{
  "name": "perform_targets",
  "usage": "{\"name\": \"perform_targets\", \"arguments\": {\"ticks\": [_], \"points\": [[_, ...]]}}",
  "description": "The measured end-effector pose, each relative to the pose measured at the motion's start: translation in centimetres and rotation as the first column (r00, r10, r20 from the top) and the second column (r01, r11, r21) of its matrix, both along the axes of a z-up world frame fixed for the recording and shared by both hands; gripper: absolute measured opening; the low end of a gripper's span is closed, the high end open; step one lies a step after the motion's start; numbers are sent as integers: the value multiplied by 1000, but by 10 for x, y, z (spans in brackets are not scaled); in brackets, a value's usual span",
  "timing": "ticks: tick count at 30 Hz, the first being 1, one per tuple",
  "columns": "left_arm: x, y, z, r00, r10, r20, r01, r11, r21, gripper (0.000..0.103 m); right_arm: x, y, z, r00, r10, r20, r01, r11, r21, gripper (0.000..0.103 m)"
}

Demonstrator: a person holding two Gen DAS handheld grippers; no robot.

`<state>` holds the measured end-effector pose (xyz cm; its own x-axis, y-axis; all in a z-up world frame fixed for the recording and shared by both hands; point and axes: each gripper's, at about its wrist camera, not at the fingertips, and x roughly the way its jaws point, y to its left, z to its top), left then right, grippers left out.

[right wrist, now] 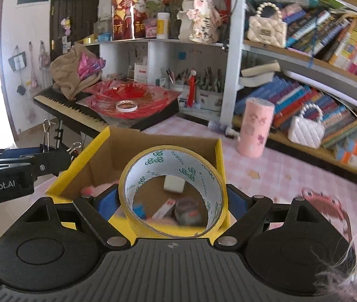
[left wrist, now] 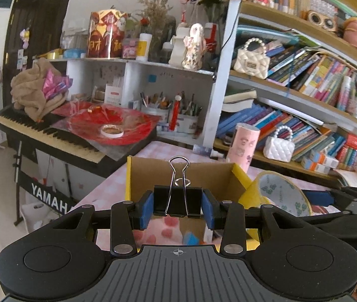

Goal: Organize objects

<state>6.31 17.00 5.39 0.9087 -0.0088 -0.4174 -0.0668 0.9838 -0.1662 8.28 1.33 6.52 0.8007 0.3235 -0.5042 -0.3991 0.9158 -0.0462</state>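
- The left gripper (left wrist: pixel 177 207) is clamped on a black binder clip (left wrist: pixel 177 202), blue pads pressed to its sides and its silver wire handles standing upright, held above the near edge of the yellow cardboard box (left wrist: pixel 138 173).
- The right gripper (right wrist: pixel 172 202) holds a roll of yellow tape (right wrist: pixel 172 193) between widely spread fingers; the roll's white core carries green printed logos, too small to read.
- The box (right wrist: pixel 218 161) is open, brown inside, with small items on its floor, among them a white block (right wrist: pixel 174 184).
- "YAMAHA" shows in part on the keyboard stand (left wrist: pixel 50 198).
- "Robot.AI" is legible on the left gripper's arm in the right wrist view.
- The box sits on a pink checked tablecloth (right wrist: pixel 279 166), with a pink cylinder (right wrist: pixel 254 128) nearby and crowded bookshelves (left wrist: pixel 304 75) behind.
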Motion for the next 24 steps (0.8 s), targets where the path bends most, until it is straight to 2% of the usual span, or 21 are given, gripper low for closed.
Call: {"name": "perform_targets", "arguments": {"ticks": [4, 11, 16, 19, 21, 24], "points": [[31, 0, -5, 999, 29, -17, -29, 1000, -3, 38, 38, 10, -10, 999, 43, -11, -43, 998, -43, 86], [89, 7, -29, 990, 43, -137, -50, 998, -45, 39, 94, 28, -42, 983, 146, -114, -162, 976, -146, 86], [119, 7, -47, 973, 49, -227, -60, 997, -45, 39, 120, 43, -62, 948, 231, -217, -276, 940, -202, 85], [133, 7, -56, 958, 44, -284, -61, 997, -50, 39, 127, 49, -61, 923, 282, -261, -339, 917, -208, 86], [138, 4, -60, 950, 43, -308, -57, 998, -34, 39, 130, 57, -66, 903, 309, -297, -386, 888, -250, 86], [144, -1, -62, 940, 48, -337, -48, 999, 7, 39, 135, 61, -68, 886, 320, -334, -412, 875, -253, 86]]}}
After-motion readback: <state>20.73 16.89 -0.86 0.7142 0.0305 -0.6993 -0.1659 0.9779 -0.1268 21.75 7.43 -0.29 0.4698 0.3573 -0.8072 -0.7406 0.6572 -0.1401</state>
